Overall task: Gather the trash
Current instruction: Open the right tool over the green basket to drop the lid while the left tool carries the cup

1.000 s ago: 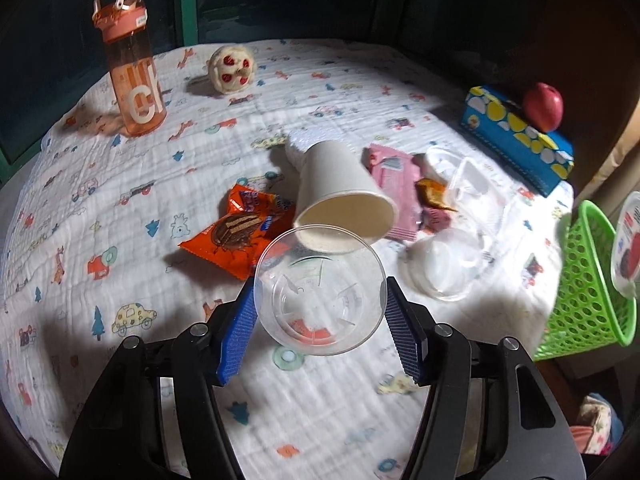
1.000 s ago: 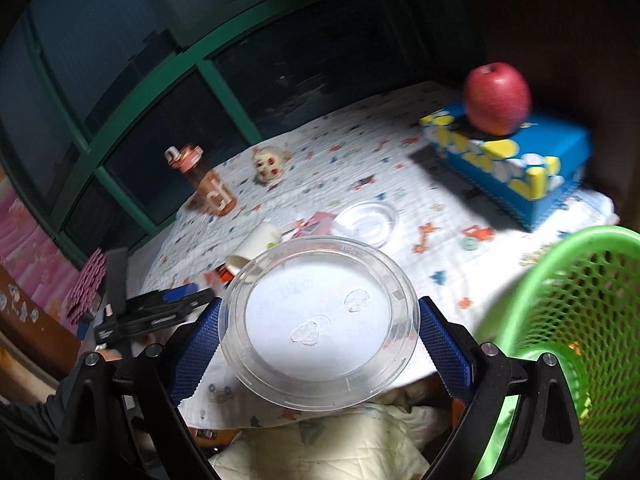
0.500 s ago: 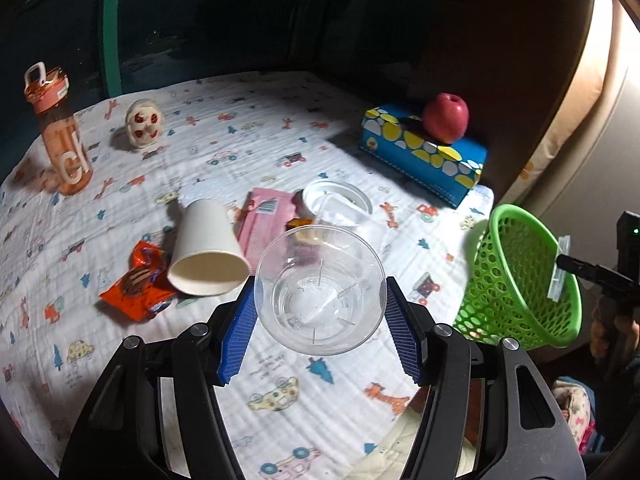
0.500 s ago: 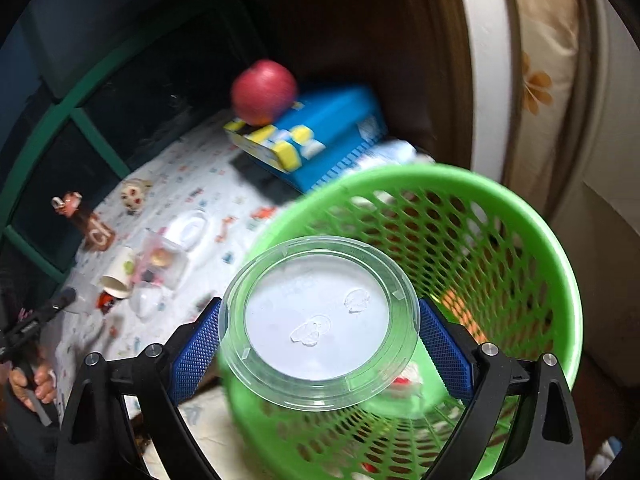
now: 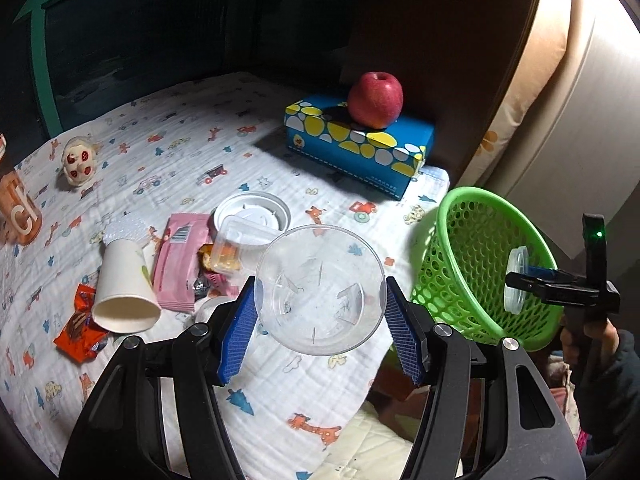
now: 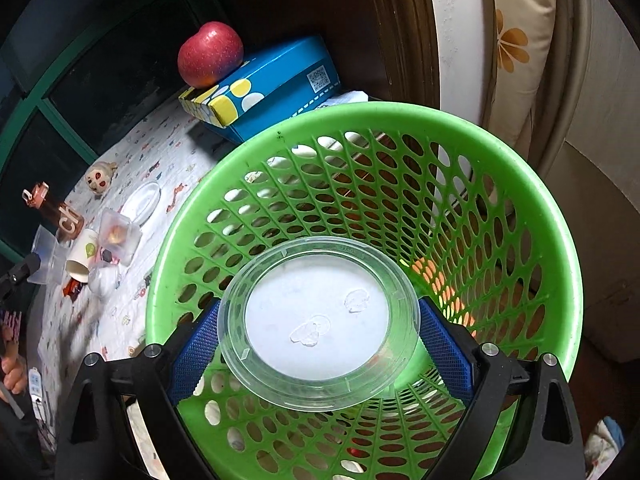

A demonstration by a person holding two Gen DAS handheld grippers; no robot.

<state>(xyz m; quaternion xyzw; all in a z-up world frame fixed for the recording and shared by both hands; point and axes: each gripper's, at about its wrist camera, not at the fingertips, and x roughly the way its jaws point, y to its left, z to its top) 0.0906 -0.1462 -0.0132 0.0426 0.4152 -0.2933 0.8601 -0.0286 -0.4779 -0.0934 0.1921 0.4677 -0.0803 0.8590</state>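
Note:
My left gripper (image 5: 320,312) is shut on a clear plastic cup (image 5: 320,288), held above the bed's front edge. My right gripper (image 6: 320,332) is shut on a clear plastic lid (image 6: 320,320), held over the mouth of the green mesh basket (image 6: 552,216). In the left wrist view the basket (image 5: 452,272) stands tilted off the bed's right corner, with the right gripper (image 5: 520,276) and its lid at the rim. Trash lies on the bed: a paper cup (image 5: 124,284), a pink wrapper (image 5: 180,260), an orange wrapper (image 5: 80,328), a clear container (image 5: 236,248), a white lid (image 5: 252,212).
A blue tissue box (image 5: 360,144) with a red apple (image 5: 374,100) on it stands at the back right. An orange bottle (image 5: 16,208) and a small toy head (image 5: 80,162) are at the left. A wall and curtain rise behind the basket.
My left gripper has swung right with the clear cup, toward the basket. My right gripper has carried the lid from beside the bed to over the basket's mouth.

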